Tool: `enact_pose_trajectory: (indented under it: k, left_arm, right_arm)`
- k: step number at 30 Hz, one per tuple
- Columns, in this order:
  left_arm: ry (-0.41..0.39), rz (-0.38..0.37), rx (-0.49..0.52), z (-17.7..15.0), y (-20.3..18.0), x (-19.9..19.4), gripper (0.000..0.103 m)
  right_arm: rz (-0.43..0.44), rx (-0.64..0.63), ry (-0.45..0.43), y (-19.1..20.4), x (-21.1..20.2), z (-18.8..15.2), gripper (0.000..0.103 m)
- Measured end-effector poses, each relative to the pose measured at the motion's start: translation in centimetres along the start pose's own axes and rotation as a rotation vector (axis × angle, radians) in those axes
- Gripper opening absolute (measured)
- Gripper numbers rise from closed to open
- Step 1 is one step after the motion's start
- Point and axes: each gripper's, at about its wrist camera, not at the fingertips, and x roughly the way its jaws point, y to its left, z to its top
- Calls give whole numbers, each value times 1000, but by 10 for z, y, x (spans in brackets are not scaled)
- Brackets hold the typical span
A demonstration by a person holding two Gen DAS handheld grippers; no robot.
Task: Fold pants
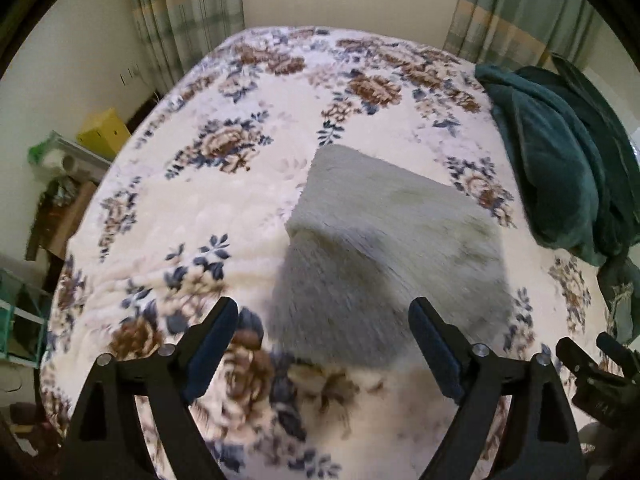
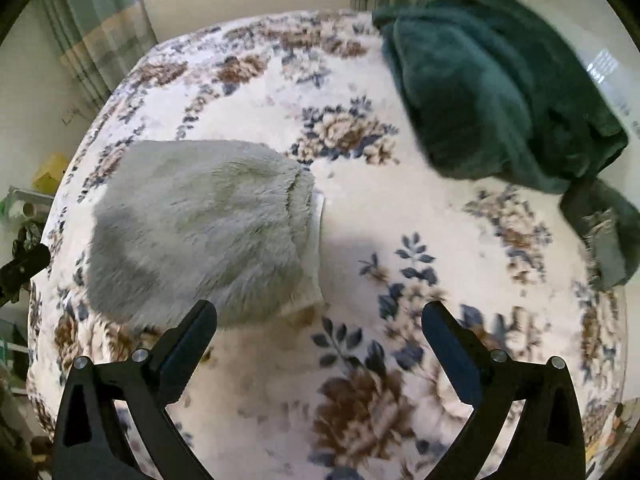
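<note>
The grey fluffy pants point(image 1: 384, 248) lie folded into a compact block on the floral bedspread point(image 1: 200, 216). They also show in the right wrist view point(image 2: 200, 228), left of centre, with a pale waistband edge at their right side. My left gripper point(image 1: 324, 316) is open and empty, hovering above the near edge of the pants. My right gripper point(image 2: 320, 320) is open and empty, above the bedspread point(image 2: 400, 208) just right of the pants. The right gripper shows at the lower right of the left wrist view point(image 1: 600, 364).
A dark green blanket point(image 1: 560, 168) is heaped at the bed's right side, also in the right wrist view point(image 2: 500, 92). Curtains point(image 1: 188, 12) hang behind the bed. A yellow box point(image 1: 104, 132) and shelf clutter stand left of the bed.
</note>
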Motion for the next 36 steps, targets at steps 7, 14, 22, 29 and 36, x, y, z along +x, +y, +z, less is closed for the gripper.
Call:
enact_pose_trajectory:
  k: [7,14,22,29,36]
  left_arm:
    - [-92,5,29,-36,-20,-110,87]
    - [-173,5,47,-86,-36,-233,87]
    - [-237,20,24,-139,-43,-345,87]
    - [-308,48,48,-162,-48,-406,87]
    - [-336,27,61,-174,-45,-433,87]
  right_arm:
    - [-5,-27,-137,-18,-150,-49,103]
    - [42,-54,-246,-44,-310,-110,103]
    - [60,-108,-340,-67,-449,-175,103]
    - [79,-105,-403,-78,-534,-209,103]
    - [76,-97,-442,-83,-584,-228,103]
